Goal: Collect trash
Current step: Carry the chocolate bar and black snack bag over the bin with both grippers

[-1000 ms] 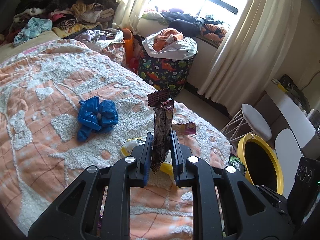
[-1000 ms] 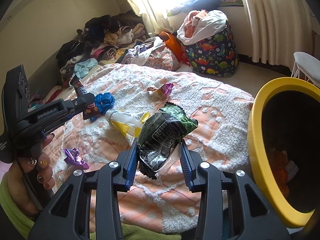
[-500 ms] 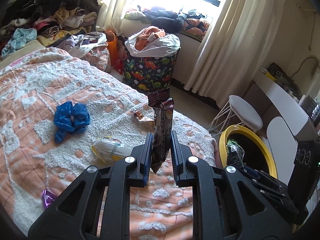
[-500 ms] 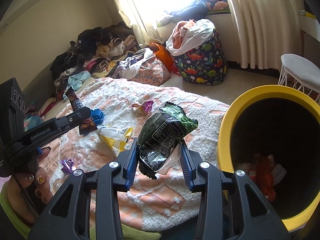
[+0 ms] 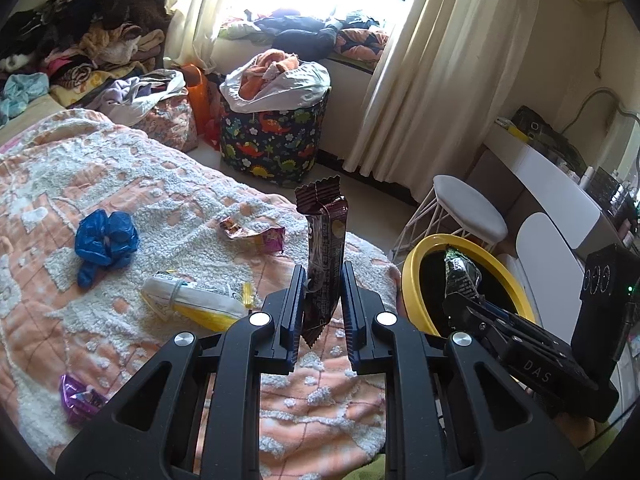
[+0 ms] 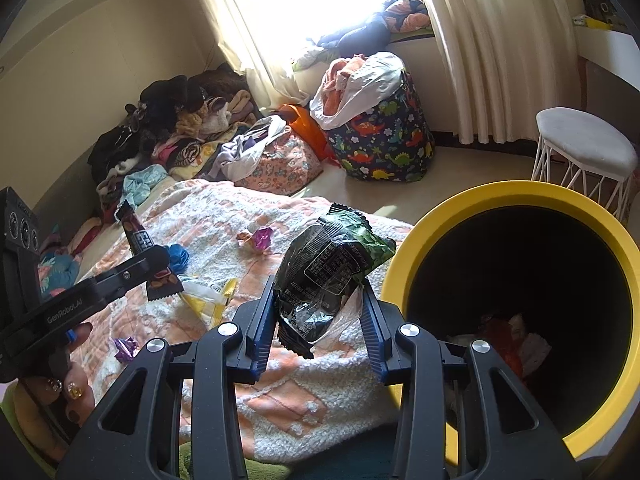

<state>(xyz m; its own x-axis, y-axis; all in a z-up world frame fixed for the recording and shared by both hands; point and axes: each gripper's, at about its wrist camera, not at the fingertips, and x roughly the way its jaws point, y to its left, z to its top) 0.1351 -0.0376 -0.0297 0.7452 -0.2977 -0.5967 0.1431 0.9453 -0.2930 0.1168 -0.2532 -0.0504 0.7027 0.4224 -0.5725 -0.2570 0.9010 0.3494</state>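
My left gripper [image 5: 322,280] is shut on a tall brown snack wrapper [image 5: 325,248] that stands upright between its pads, above the bed. My right gripper [image 6: 320,300] is shut on a crumpled dark green snack bag [image 6: 328,268], just left of the yellow-rimmed trash bin [image 6: 420,248], which holds some trash at its bottom. In the left wrist view the right gripper [image 5: 460,280] holds the green bag [image 5: 460,268] over the bin's mouth [image 5: 414,264]. In the right wrist view the left gripper [image 6: 156,260], held by a hand, carries the brown wrapper [image 6: 144,248].
On the orange and white bedspread [image 5: 120,184] lie a blue bag [image 5: 106,240], a white and yellow packet [image 5: 192,300], a pink candy wrapper [image 5: 256,236] and a purple wrapper [image 5: 78,398]. A dinosaur-print laundry basket [image 5: 272,140] and a white stool [image 5: 468,208] stand on the floor.
Both grippers have swung right with their wrappers. The yellow bin has come closer in both views and the green bag now hangs at its mouth.
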